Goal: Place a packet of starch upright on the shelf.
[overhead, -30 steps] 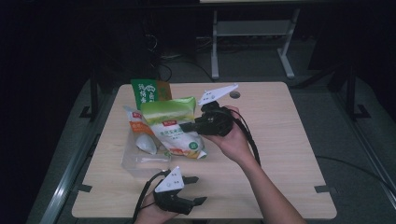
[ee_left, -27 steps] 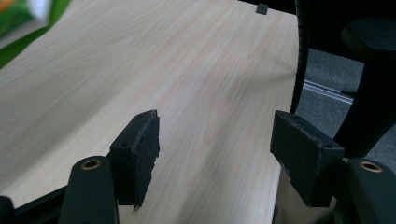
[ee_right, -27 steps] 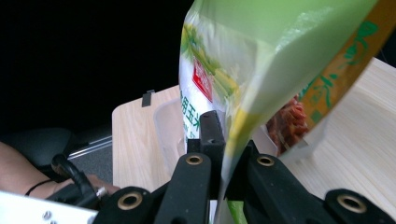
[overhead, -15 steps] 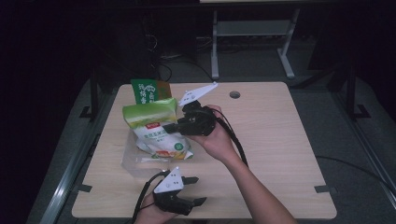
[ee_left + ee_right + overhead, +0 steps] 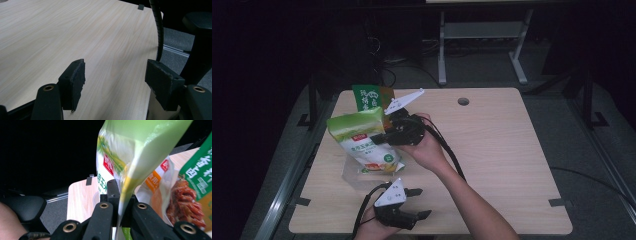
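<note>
My right gripper (image 5: pixel 378 138) is shut on the edge of a light green and white snack bag (image 5: pixel 354 131) and holds it upright above the table's left side. In the right gripper view the bag (image 5: pixel 130 152) rises from between the closed jaws of the right gripper (image 5: pixel 122 203). Just behind it lies a white and orange packet (image 5: pixel 158 185). My left gripper (image 5: pixel 419 203) rests near the front edge with nothing in it. Its left gripper view has the left gripper (image 5: pixel 116 75) open over bare wood.
A dark green packet (image 5: pixel 367 96) with reddish strips inside (image 5: pixel 192 195) stands at the back left. A clear plastic bag (image 5: pixel 354 176) lies under the lifted bag. The wooden table (image 5: pixel 502 150) has a cable hole (image 5: pixel 463 101). A black cable (image 5: pixel 157 27) hangs past the table's edge.
My right gripper has lifted the green bag off the pile and carried it left and toward the person. The left gripper has stayed where it was.
</note>
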Action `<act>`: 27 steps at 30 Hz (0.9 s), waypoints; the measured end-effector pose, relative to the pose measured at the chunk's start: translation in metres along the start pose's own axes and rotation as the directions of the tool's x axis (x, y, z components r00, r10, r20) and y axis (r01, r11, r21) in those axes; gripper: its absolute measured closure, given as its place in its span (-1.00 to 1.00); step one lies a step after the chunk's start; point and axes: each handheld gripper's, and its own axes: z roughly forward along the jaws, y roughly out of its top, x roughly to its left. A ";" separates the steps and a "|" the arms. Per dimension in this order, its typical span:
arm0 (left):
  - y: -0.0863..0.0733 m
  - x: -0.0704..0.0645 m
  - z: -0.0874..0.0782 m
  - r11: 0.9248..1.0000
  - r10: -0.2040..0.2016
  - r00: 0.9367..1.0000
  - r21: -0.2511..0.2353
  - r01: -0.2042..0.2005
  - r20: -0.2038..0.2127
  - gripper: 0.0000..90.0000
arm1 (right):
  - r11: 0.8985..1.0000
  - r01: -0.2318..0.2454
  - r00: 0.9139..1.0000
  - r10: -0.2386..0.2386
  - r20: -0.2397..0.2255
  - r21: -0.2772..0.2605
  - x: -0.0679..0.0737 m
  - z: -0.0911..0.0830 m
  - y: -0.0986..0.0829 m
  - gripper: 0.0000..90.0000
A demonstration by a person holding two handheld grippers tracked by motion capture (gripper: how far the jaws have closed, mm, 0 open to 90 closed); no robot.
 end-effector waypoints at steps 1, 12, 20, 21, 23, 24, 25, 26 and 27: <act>0.000 0.000 0.000 1.000 0.002 1.000 0.004 -0.002 -0.001 -0.28 | 1.000 0.000 1.000 0.000 0.000 0.000 0.000 0.000 0.000 0.98; -0.001 -0.001 -0.001 1.000 -0.004 1.000 0.009 0.004 -0.001 -0.29 | 1.000 -0.007 0.999 0.008 -0.032 0.014 -0.003 0.031 0.000 0.98; -0.001 -0.001 -0.001 1.000 -0.008 1.000 0.005 0.008 0.002 -0.29 | 1.000 -0.017 0.997 0.019 -0.079 0.026 -0.005 0.055 -0.007 0.98; -0.001 -0.001 -0.001 1.000 -0.004 1.000 0.006 0.004 0.002 -0.29 | 1.000 -0.017 0.997 0.019 -0.079 0.026 -0.005 0.055 -0.007 0.98; -0.001 -0.002 -0.001 1.000 -0.008 1.000 0.008 0.008 0.003 -0.29 | 0.999 -0.026 0.995 0.028 -0.091 0.028 -0.007 0.060 -0.009 0.98; -0.001 -0.001 -0.001 1.000 0.000 1.000 0.006 0.000 0.001 -0.29 | 0.999 -0.027 0.995 0.029 -0.094 0.028 -0.009 0.065 -0.011 0.98; -0.001 -0.001 -0.001 1.000 0.000 1.000 0.006 0.000 0.001 -0.29 | 0.999 -0.027 0.995 0.029 -0.094 0.028 -0.009 0.065 -0.011 0.98; -0.001 -0.001 -0.001 1.000 -0.003 1.000 0.007 0.003 0.002 -0.29 | 0.999 -0.029 0.995 0.032 -0.091 0.036 -0.010 0.069 -0.014 0.98; -0.001 -0.001 -0.001 1.000 -0.003 1.000 0.007 0.003 0.002 -0.29 | 0.999 -0.029 0.995 0.032 -0.091 0.036 -0.010 0.069 -0.014 0.98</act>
